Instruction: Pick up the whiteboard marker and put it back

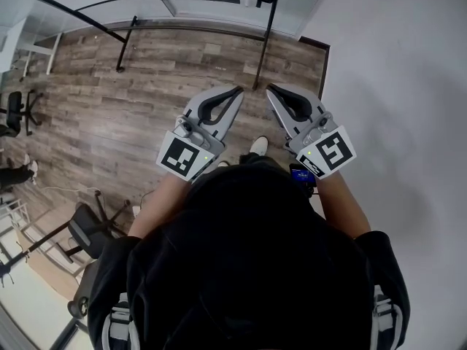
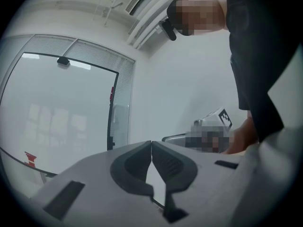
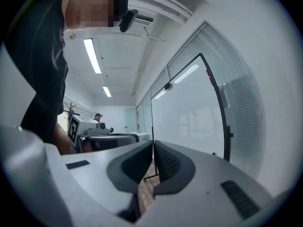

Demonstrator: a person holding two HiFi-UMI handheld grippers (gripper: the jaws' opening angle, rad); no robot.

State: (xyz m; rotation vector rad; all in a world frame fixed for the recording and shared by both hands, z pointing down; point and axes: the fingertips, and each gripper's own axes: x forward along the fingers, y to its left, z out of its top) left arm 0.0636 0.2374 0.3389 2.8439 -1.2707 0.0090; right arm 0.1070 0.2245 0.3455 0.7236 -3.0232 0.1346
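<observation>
Your left claw (image 1: 237,90) and right claw (image 1: 270,88) are both clenched and hold nothing. The head view shows them side by side, near each other, pointing out over the wood floor (image 1: 139,86). Your dark top fills the lower half of that view and blocks whatever lies beneath it. Only there do you see the chair (image 1: 91,232) at lower left and the white wall (image 1: 401,86) close on your right.

The left gripper view gives what the head view cannot. The pads meet at the tip, and past them the whiteboard (image 2: 61,112) stands upright in its black frame, with a small red thing (image 2: 30,158) low near the frame's left side. The right claw's cube (image 2: 223,118) shows off to the right.

The right gripper view shows that claw's pads pressed together too. It also takes in the ceiling lights (image 3: 92,56), a far-off person (image 3: 98,117) and the left claw's cube (image 3: 73,126).

No view shows the marker, so you cannot tell where it lies.
</observation>
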